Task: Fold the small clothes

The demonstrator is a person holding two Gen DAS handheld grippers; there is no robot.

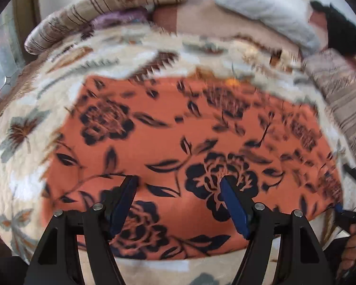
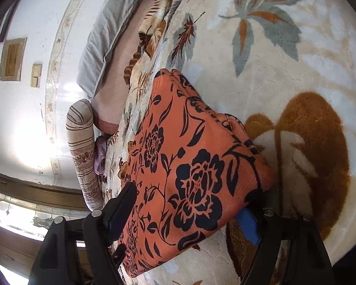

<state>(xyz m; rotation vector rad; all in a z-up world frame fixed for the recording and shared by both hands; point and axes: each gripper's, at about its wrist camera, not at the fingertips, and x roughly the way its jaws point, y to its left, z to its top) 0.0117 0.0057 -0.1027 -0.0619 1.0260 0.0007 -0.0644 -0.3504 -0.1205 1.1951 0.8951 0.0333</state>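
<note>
Leaf-print blanket [image 2: 284, 76] w/ orange cloth [image 2: 189, 166] — both grippers [image 1: 179, 182] [image 2: 192, 204] apart.

The folded garment [image 1: 182, 147] lies on the blanket [image 1: 26, 161] beneath my jaws; pillows [image 1: 261, 2] sit far behind it.

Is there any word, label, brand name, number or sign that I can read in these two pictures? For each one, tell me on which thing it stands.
None: no text can be read in either view.
The orange cloth bears only a dark flower print, no letters.
The blanket shows only leaf shapes.
The wall plates are plain.
The left view is blurred, so any small tag there could not be read.
</note>
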